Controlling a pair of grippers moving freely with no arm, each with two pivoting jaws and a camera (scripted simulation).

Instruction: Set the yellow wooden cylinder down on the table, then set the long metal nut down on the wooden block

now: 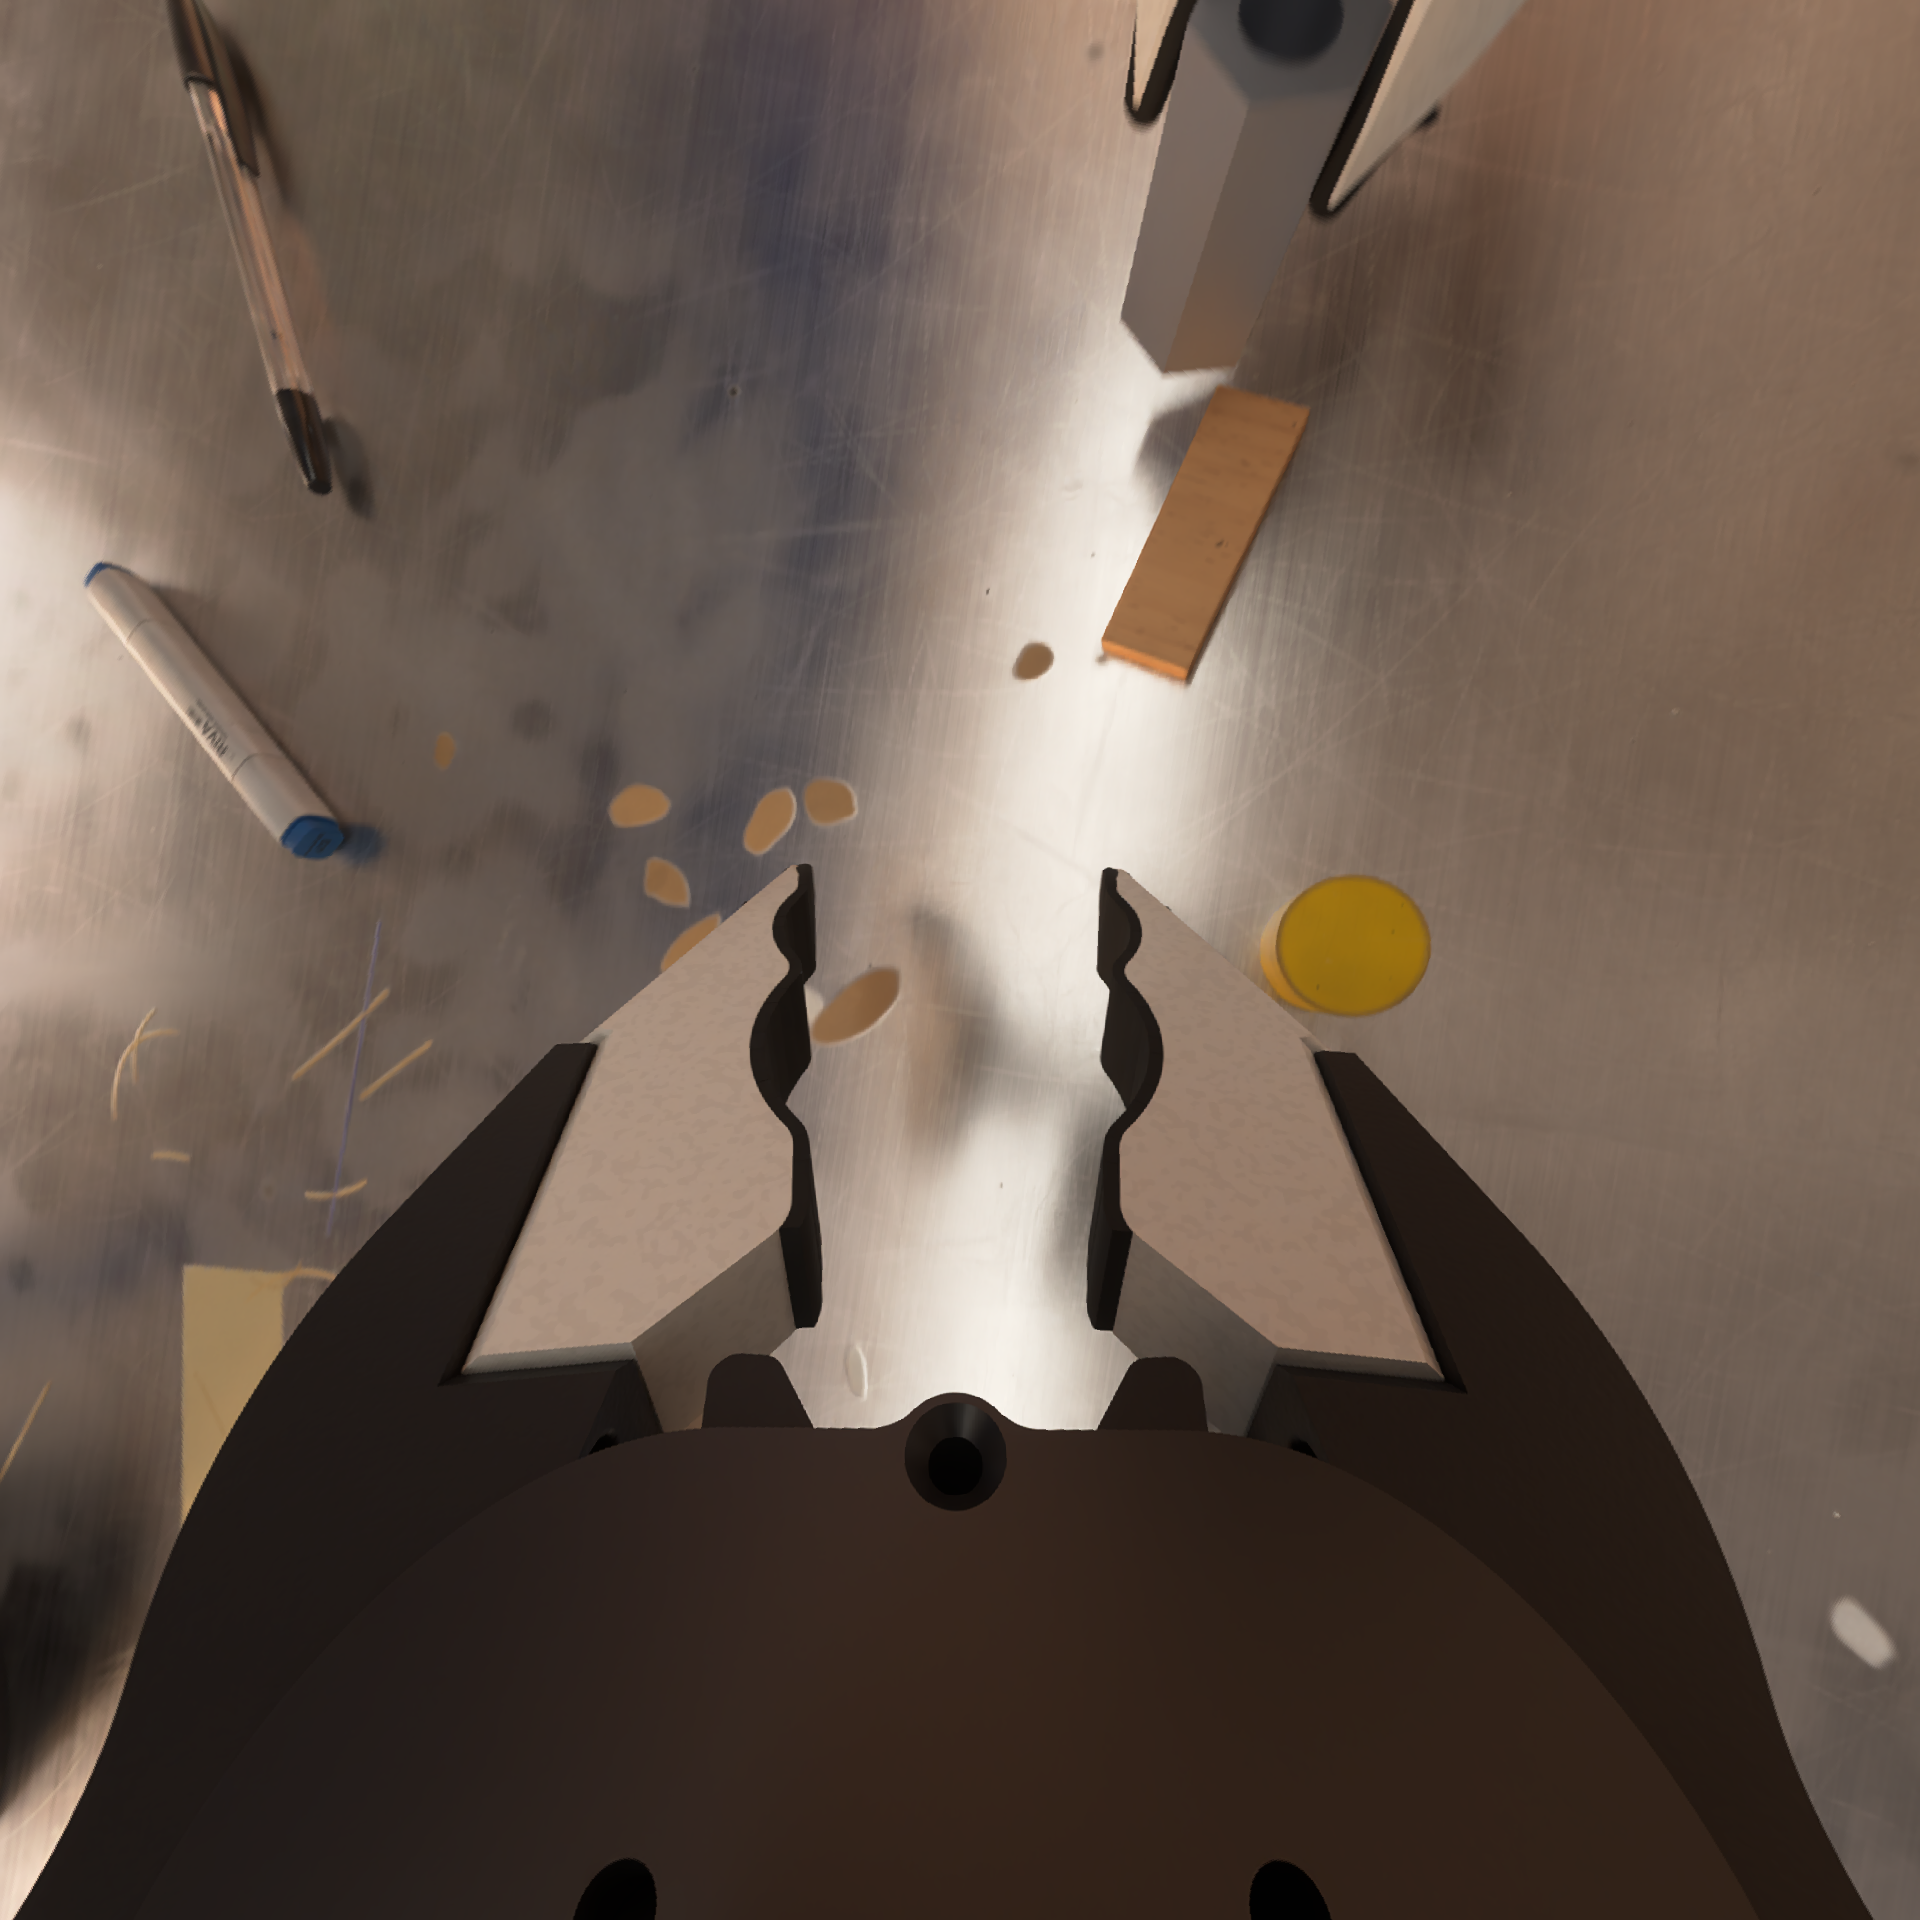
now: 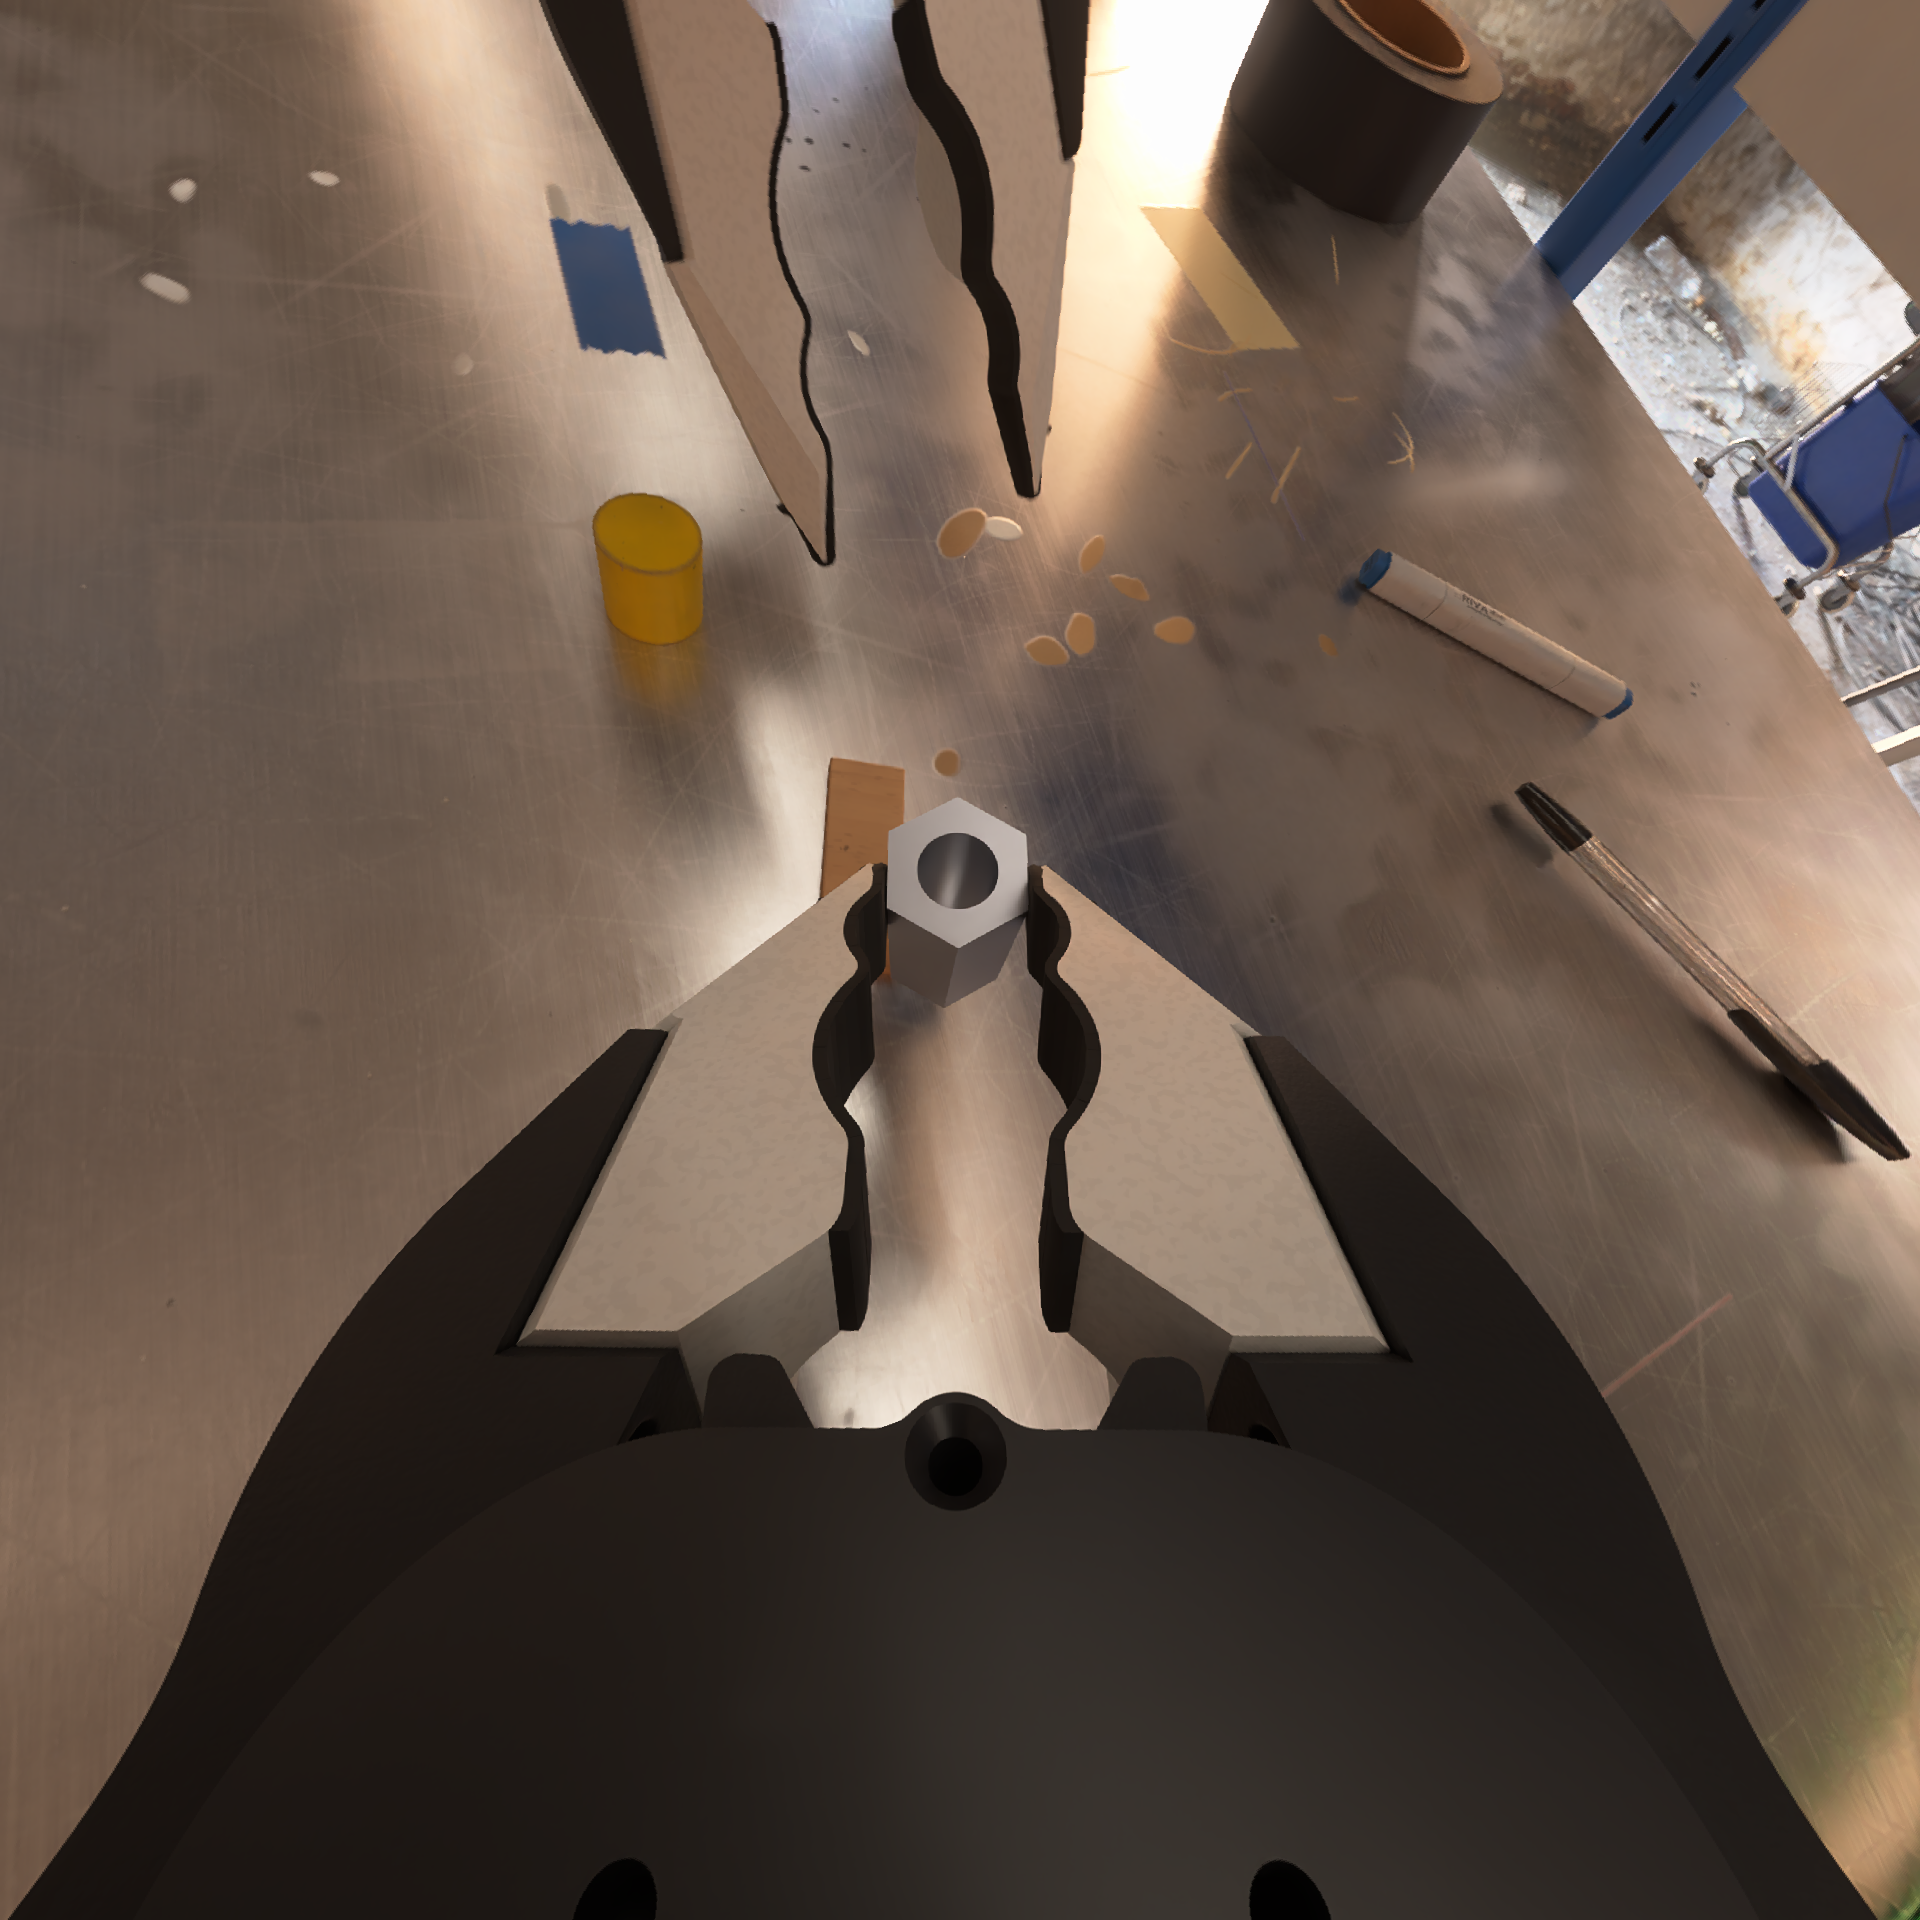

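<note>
Above the wooden block: my right gripper, clenched on the long metal nut, upright.
Beside the block, apart from it: yellow wooden cylinder, standing on the table. Near the cylinder I hold the left gripper released, empty. Beyond the block: marker, pen, scattered chips.

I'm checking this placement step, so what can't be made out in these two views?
- Whether the long metal nut touches the wooden block: right wrist view, nut and right gripper cover it.
- Nut's top: left wrist view, cut by the edge.
- Tape roll: cut off.
</note>
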